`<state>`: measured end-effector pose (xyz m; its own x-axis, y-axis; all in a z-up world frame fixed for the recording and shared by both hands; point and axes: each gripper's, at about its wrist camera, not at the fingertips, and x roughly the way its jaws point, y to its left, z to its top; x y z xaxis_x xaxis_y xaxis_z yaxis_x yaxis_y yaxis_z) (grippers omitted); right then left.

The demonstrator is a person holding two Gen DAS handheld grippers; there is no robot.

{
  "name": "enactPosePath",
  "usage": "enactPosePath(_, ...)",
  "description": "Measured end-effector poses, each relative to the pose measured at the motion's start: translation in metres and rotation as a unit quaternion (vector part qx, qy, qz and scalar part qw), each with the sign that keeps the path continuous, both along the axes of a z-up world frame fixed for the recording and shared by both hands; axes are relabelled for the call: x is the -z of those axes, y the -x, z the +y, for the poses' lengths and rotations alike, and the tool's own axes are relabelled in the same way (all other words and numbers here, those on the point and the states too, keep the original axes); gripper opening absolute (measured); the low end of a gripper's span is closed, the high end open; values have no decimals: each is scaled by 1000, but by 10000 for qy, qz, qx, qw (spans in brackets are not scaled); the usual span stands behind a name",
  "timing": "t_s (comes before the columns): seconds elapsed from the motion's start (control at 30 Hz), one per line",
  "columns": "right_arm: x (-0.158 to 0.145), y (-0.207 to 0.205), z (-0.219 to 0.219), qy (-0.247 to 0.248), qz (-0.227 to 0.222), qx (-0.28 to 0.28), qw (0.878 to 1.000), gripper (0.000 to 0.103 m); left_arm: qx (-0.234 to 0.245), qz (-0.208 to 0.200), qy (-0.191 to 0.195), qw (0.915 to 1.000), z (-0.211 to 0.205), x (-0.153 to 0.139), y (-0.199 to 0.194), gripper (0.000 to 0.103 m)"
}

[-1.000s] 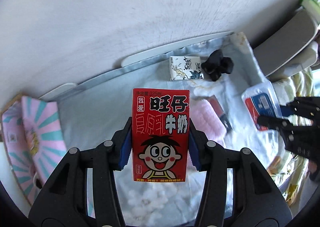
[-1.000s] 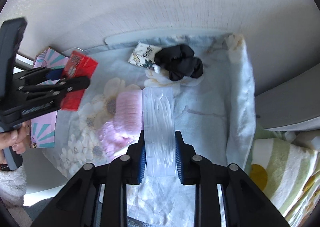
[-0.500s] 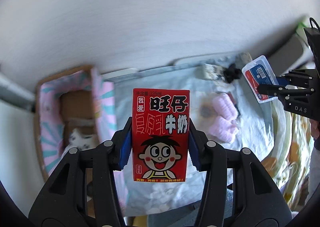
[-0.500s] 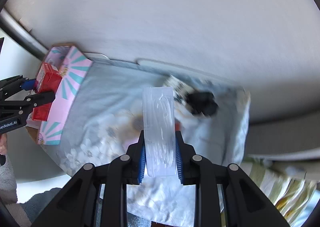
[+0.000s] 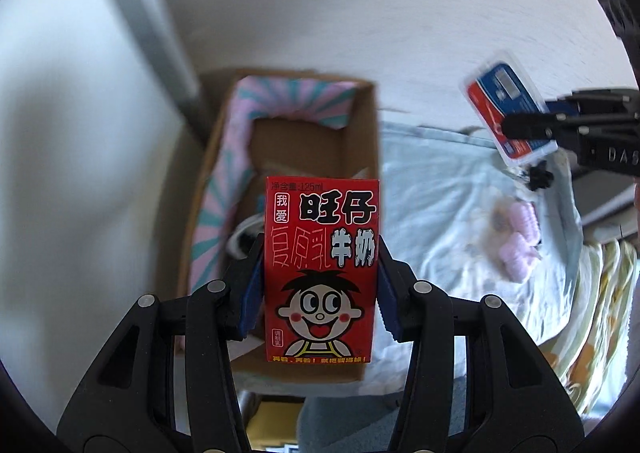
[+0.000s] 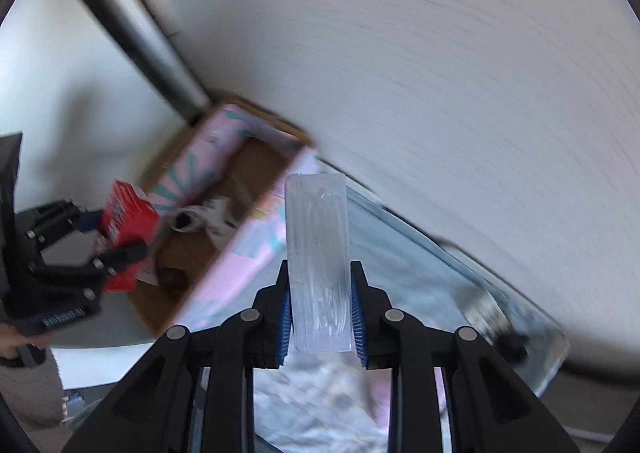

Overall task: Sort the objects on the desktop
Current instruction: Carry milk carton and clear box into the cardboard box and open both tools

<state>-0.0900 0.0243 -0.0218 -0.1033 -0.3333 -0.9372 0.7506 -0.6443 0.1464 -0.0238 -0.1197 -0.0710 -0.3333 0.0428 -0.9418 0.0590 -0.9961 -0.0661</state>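
- Now, closest to me, my left gripper (image 5: 320, 285) is clamped on the red milk carton (image 5: 321, 273), blue pads pressed flat against its two sides, so the jaws stand only as wide as the carton itself; it sits upright between them.
- My right gripper (image 6: 319, 305) is likewise clenched on a clear plastic packet (image 6: 318, 269), held on its narrow edges; seen from the left wrist the same packet shows a red-and-blue label (image 5: 508, 109).
- Just past the carton, what has changed is the backdrop: a second ago the cloth-covered desk with its loose items filled my left view, and now the open cardboard box (image 5: 362, 125) with its pink-and-teal striped flaps lies directly beneath and behind the carton.
- My right view has swung the same way, and the box (image 6: 224, 253) sits to its left, with something white already lying inside.
- I judge the carrying is nearly over: the carton seems placed for a drop, the packet still has to cross over.
- Farther off, the floral cloth (image 5: 440, 213) holds the pink fluffy thing (image 5: 518, 249) and a small black object (image 5: 538, 177), both unsorted.
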Motion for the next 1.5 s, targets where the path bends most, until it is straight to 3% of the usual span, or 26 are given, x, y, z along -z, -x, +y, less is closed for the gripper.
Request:
enactPosePath(0.2, 10, -20, -84, -76, -155, -720, 9973, 24, -385, -216, -108, 9990, -27, 27, -18, 45)
enactPosePath(0.43, 56, -39, -158, -583, -440, -1374, 9878, 24, -686, -426, -347, 9961, -38, 58, -25, 45)
enactPosePath(0.73, 100, -48, -180, -972, -697, -1655, 9789, 24, -812, -550, -411, 9943, -38, 75, -21, 45)
enactPosePath(1.0, 106, -47, -177, -978, -711, -1614, 9795, 24, -836, -515, -466, 9941, -42, 77, -23, 46)
enactPosePath(1.03, 105, -47, -176, -977, -688, -1603, 9798, 24, -868, -462, -542, 9937, -43, 75, -22, 49)
enactPosePath(1.07, 105, -48, -175, -992, -641, -1605, 9799, 24, -897, -475, -613, 9929, -44, 77, -20, 67)
enactPosePath(1.1, 105, -49, -174, -1041, -580, -1634, 9793, 27, -961, -498, -697, 9917, -45, 77, -20, 91)
enactPosePath(1.13, 106, -50, -174, -1083, -559, -1661, 9786, 42, -994, -500, -738, 9910, -46, 77, -19, 98)
enactPosePath(1.17, 107, -52, -173, -1126, -519, -1678, 9780, 53, -1009, -492, -780, 9906, -46, 76, -20, 103)
enactPosePath(1.2, 106, -54, -173, -1145, -483, -1680, 9779, 75, -993, -480, -791, 9907, -45, 75, -20, 103)
enactPosePath(1.23, 105, -55, -171, -1151, -436, -1668, 9783, 83, -957, -470, -764, 9914, -43, 74, -20, 103)
enactPosePath(1.5, 91, -58, -158, -1133, -244, -1354, 9840, 86, -698, -364, -611, 9950, -33, 64, -26, 103)
